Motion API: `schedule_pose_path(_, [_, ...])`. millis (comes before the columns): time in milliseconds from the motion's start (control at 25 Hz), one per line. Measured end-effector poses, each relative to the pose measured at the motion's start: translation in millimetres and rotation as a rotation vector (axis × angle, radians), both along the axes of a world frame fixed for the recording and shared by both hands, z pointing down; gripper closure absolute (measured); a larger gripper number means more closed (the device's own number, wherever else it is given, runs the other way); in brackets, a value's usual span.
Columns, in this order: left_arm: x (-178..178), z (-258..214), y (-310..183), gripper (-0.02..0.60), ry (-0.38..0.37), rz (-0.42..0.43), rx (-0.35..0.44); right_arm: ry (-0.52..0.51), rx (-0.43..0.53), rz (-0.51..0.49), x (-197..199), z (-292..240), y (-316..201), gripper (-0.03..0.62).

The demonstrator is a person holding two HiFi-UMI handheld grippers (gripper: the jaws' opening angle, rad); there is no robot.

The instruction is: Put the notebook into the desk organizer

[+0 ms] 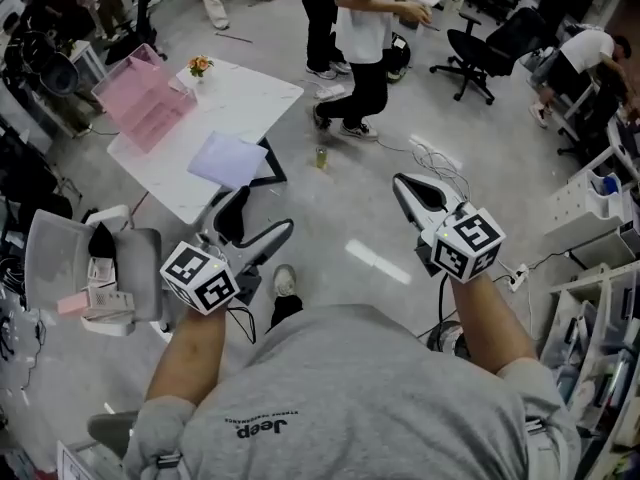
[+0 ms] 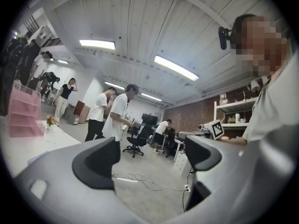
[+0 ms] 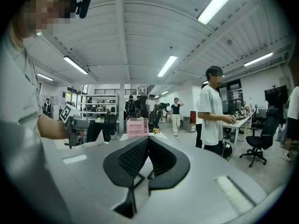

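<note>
The lavender notebook [image 1: 228, 158] lies flat near the front corner of a white table [image 1: 250, 93] ahead and to my left. The pink desk organizer [image 1: 145, 96] stands on the same table further back, next to a small pot of flowers [image 1: 200, 65]. Both grippers hang in the air over the floor, well short of the table. My left gripper [image 1: 262, 213] is open, and its view shows a wide gap [image 2: 152, 160] with nothing in it. My right gripper [image 1: 402, 183] is shut and empty, its tips meeting [image 3: 148, 141]. The pink organizer [image 3: 137, 126] shows far off beyond them.
Two people stand just past the table [image 1: 360, 38]. A small green bottle [image 1: 321, 156] and loose cables [image 1: 435, 158] are on the floor. A grey chair [image 1: 60, 258] with boxes is at my left, office chairs [image 1: 490, 43] at the back right, and shelving [image 1: 590, 308] at the right.
</note>
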State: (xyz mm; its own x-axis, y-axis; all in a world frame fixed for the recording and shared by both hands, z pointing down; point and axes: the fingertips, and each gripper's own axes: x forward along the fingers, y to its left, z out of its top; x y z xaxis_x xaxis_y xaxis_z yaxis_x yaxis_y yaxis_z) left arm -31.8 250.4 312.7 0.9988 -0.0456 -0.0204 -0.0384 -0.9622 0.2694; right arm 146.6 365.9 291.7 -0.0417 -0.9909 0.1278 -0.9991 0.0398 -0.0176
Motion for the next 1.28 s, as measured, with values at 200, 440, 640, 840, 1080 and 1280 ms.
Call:
schedule_pose_path(200, [49, 0, -101, 0.081, 0.021, 0.074, 0.02, 0.014, 0.018, 0.05, 32, -2, -93, 0.591])
schedule_pose_path(440, [105, -7, -210, 0.081, 0.002, 0.192, 0.021, 0.002, 0.025, 0.107, 68, -18, -204, 0.591])
schedule_pose_path(640, [138, -4, -288, 0.081, -0.005, 0.211, 0.008, -0.002, 0.013, 0.118, 100, -19, -283, 0.591])
schedule_pose_path(840, [163, 2, -334, 0.081, -0.025, 0.193, -0.006, -0.02, 0.005, 0.123, 131, -15, -323, 0.591])
schedule_pose_path(1080, [200, 8, -355, 0.082, -0.045, 0.154, -0.02, -0.045, -0.004, 0.093, 180, -5, -344, 0.591])
schedule_pose_path(1280, [231, 11, -360, 0.083, -0.061, 0.053, -0.023, -0.045, 0.004, -0.029, 219, -4, -369, 0.591])
